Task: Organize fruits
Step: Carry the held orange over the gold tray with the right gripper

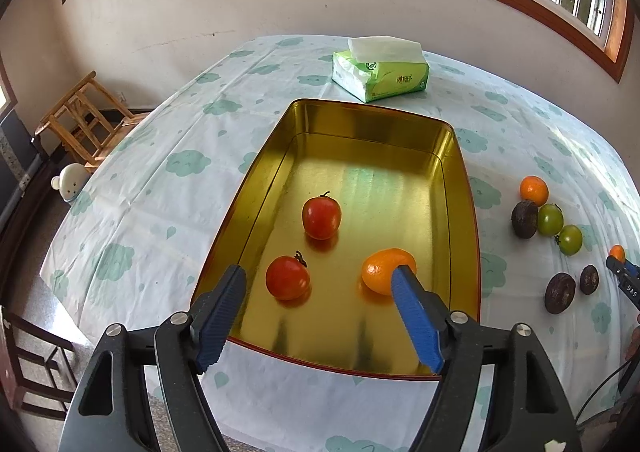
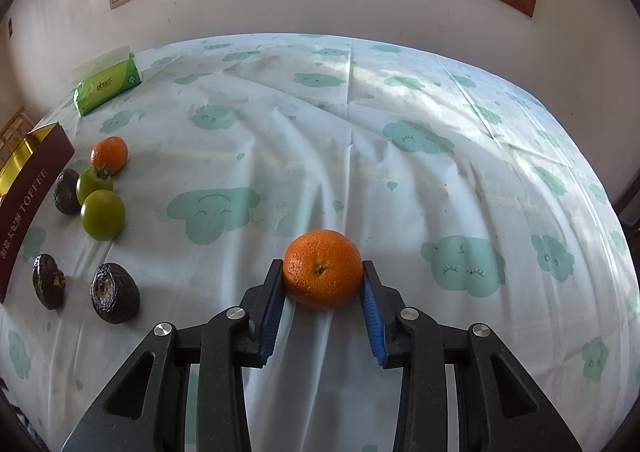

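The right gripper point(image 2: 323, 276) is clamped on a mandarin point(image 2: 322, 268); the left gripper point(image 1: 322, 282) is spread apart over the tin point(image 1: 466, 187). Next, probably, the mandarin is carried left into it.

Cloth point(image 2: 400, 179) ahead and right of the right gripper point(image 2: 323, 276) is lying open. On its left, loose fruit point(image 2: 103, 214) is crowding the path to the tin point(image 2: 36, 171). Inside the tin, two tomatoes point(image 1: 321, 217) and a tangerine point(image 1: 384, 270) are filling the near half; the far half is staying free.
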Demonstrator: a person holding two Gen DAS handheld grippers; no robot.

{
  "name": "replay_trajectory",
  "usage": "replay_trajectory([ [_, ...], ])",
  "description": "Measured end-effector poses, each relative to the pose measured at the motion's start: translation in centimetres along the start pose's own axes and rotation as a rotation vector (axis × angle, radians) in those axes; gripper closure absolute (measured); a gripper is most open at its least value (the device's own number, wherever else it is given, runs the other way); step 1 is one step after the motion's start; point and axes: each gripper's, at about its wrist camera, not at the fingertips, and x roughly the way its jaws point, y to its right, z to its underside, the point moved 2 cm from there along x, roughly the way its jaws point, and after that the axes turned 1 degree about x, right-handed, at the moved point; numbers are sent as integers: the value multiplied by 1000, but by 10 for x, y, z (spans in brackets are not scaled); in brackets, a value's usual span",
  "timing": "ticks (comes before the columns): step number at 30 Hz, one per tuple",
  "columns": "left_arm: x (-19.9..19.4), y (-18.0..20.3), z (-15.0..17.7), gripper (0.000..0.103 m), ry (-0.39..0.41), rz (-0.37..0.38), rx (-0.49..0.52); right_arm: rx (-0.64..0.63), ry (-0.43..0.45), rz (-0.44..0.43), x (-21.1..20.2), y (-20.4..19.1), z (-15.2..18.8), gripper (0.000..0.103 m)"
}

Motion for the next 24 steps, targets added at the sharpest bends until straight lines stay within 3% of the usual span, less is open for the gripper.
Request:
replay_trajectory([
  [8,-3,-8,1,30,10,-2,-24,-7,44,-12,-22,-10,-14,66],
  [12,-5,-16,1,28,17,-11,-47,-41,100,-70,-46,-36,-30,66],
  [19,-8,-35,3,28,16,-38,-100,-172,159,-254,-75,-125,-53,66],
  [24,-11,-50,6,28,15,-67,-133,-268,148,-392,-79,-198,-57,66],
])
